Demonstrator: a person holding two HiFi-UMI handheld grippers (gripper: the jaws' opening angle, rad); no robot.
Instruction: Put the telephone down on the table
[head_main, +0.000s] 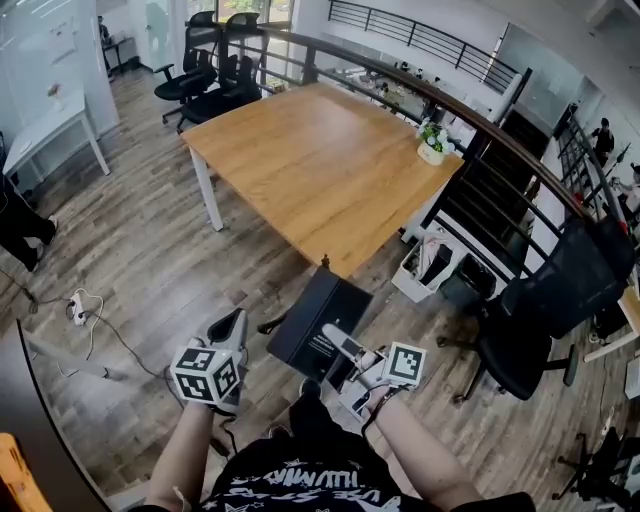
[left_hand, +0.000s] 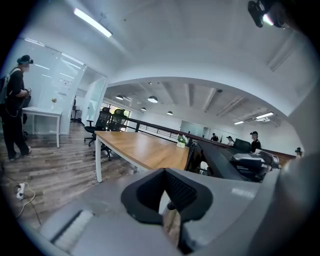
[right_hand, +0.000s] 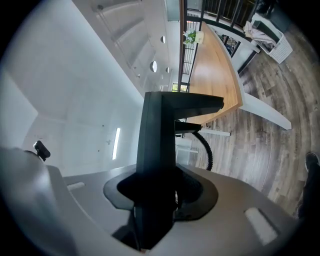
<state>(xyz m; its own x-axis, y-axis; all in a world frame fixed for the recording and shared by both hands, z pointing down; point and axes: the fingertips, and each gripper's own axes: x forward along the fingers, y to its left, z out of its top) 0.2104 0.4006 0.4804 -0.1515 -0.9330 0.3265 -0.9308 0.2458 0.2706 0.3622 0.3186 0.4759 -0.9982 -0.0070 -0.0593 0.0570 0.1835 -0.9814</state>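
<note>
Black and boxy, the telephone (head_main: 312, 318) hangs in the air over the wooden floor (head_main: 140, 250), just off the near corner of the counter (head_main: 320, 160) and not touching it. The right tongs (head_main: 338, 346) are clamped on it: in the right gripper view the dark pads press on either side of the telephone's flat body (right_hand: 160, 130), which stands up from the right tongs (right_hand: 160, 196) (its coiled cord (right_hand: 209, 150) loops down behind it). The pale wood counter is bare apart from a small potted plant (head_main: 432, 140) at its far right edge.

The left tongs (head_main: 232, 324) are held level with the other pair, well apart from the telephone on its left. In the left gripper view the left tongs (left_hand: 167, 202) stand narrow, with only a slim gap between the pads and nothing in it; the counter (left_hand: 140, 147) stretches away ahead.

Black office chairs (head_main: 205, 65) stand beyond the far corner of the counter, another chair (head_main: 540, 310) is at the right by the railing, and a white power strip (head_main: 78, 308) lies on the floor at the left.
</note>
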